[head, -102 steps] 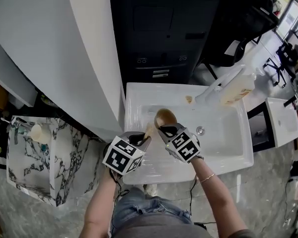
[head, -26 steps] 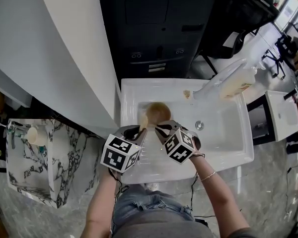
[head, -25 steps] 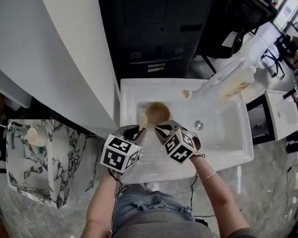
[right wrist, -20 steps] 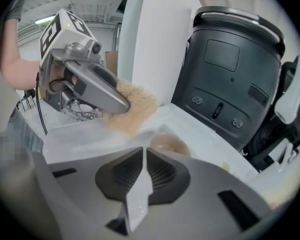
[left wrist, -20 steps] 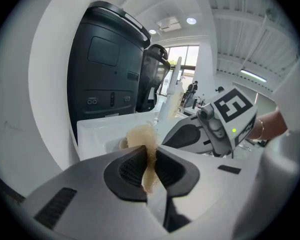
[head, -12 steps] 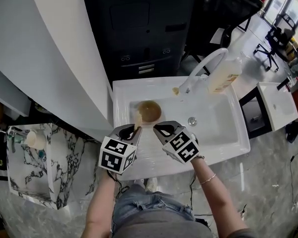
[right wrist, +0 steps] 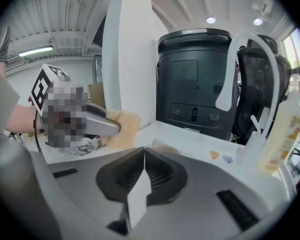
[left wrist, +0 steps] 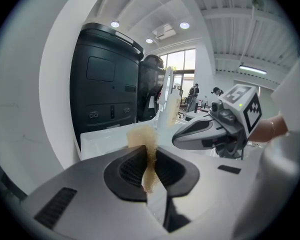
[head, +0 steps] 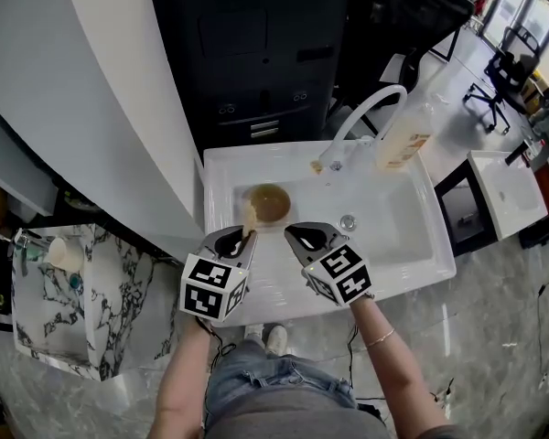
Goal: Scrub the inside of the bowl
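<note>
A brown bowl sits upright in the left part of the white sink, with nothing touching it. My left gripper hovers just in front of it, shut on a tan sponge. In the left gripper view the sponge is pinched between the shut jaws and sticks up past them. My right gripper hangs beside the left one, over the sink's front part, shut with nothing in it. In the right gripper view the jaws meet, and the sponge shows at the left.
A white curved faucet and a soap bottle stand at the sink's back right. The drain lies right of the bowl. A black cabinet stands behind, a white wall at the left, and a marble counter with a cup.
The bowl was tilted up at my right gripper and now rests in the sink alone. Both grippers have drawn back toward the front edge, the left still holding the sponge.
</note>
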A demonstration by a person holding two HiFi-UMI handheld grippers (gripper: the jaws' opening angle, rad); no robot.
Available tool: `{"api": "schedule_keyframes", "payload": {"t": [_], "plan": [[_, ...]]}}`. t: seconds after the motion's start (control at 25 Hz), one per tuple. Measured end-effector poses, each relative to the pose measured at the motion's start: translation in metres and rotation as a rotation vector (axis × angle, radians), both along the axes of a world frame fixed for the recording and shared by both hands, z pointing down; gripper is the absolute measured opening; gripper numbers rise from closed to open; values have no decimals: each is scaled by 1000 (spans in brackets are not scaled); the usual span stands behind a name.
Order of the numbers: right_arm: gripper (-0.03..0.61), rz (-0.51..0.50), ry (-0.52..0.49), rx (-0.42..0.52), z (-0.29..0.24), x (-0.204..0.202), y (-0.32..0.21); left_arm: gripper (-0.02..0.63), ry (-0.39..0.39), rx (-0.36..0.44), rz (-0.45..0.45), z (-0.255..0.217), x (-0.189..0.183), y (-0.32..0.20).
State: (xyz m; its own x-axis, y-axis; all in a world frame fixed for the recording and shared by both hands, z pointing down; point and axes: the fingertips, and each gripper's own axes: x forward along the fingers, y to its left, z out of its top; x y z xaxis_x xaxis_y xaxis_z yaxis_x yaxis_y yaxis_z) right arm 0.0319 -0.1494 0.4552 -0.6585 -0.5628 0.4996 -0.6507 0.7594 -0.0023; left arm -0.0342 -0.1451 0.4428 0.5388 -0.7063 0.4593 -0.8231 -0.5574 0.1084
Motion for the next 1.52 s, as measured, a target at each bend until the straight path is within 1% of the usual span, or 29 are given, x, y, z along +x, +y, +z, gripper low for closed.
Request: {"api": "schedule_keyframes", "payload": {"t": [0.16, 0.36, 0.52, 0.8, 1.08, 1.28, 1.52], "plan": [[15, 28, -60, 23, -14, 5, 5, 44, 12, 23, -10, -6, 3, 5], [14, 56, -105, 55, -28, 14, 11, 44, 26, 57, -21, -16, 8, 9], [14, 79, -162, 81, -40, 21, 17, 44, 37, 87, -27, -23, 12, 15], [12, 92, -242, 133, -58, 28, 33, 44, 57, 147, -43, -36, 17, 25], [11, 100, -277, 202, -74, 36, 50, 44, 74, 188, -67, -45, 19, 36], [11, 119, -323, 242, -84, 39, 60, 44, 88, 219, -78, -51, 19, 46], [9, 127, -317, 301, -97, 40, 70, 44, 93, 264, -86, -62, 18, 57]]}}
